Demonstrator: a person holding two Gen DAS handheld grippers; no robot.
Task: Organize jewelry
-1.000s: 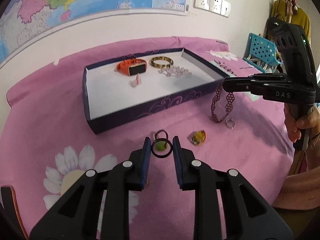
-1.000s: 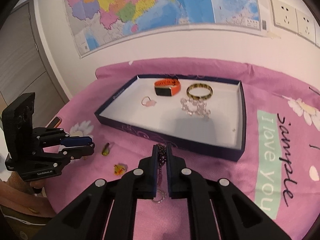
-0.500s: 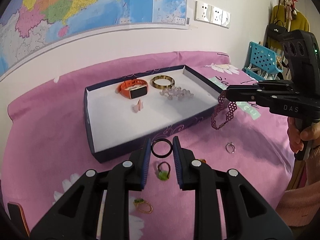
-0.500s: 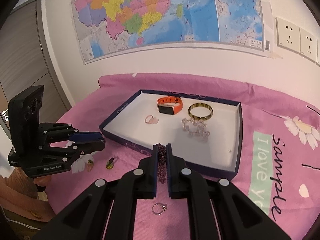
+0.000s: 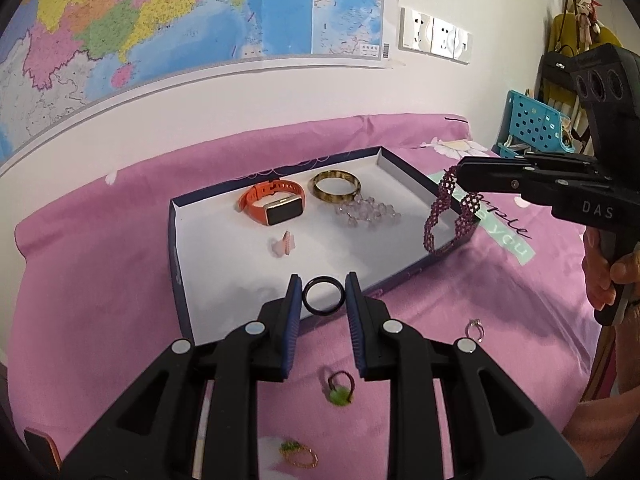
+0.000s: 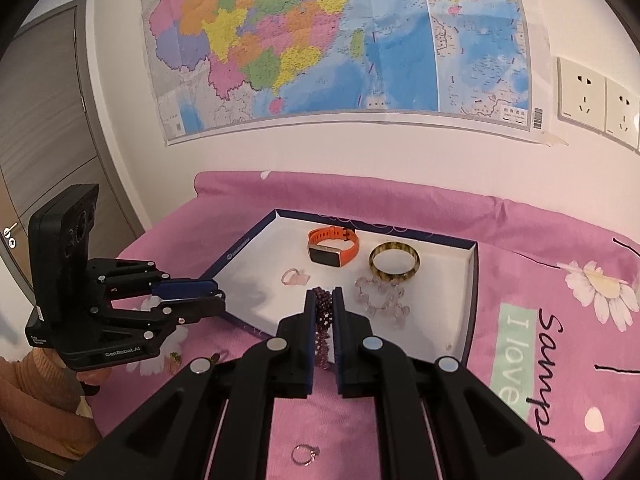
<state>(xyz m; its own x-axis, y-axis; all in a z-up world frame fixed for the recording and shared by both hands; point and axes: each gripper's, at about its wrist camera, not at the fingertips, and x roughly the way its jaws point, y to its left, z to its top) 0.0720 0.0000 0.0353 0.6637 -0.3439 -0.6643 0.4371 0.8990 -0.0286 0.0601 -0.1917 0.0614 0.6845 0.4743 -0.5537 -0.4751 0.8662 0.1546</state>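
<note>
My left gripper (image 5: 323,295) is shut on a black ring (image 5: 323,296) and holds it above the near edge of the navy box (image 5: 173,240). My right gripper (image 6: 324,307) is shut on a purple beaded bracelet (image 6: 322,320), which hangs over the box's right corner in the left wrist view (image 5: 450,212). The box holds an orange smartwatch (image 5: 274,202), a gold bangle (image 5: 336,186), a clear bead bracelet (image 5: 366,212) and a pink ring (image 5: 283,243).
On the pink cloth (image 5: 100,260) outside the box lie a silver ring (image 5: 475,328), a green-stone ring (image 5: 340,393) and a gold-and-green ring (image 5: 298,454). A wall with a map (image 5: 180,20) stands behind. A blue basket (image 5: 532,124) is at the far right.
Both grippers have risen and moved toward the box, carrying the black ring and the purple bracelet. The bracelet now hangs over the box's corner; the ring is over its near edge.
</note>
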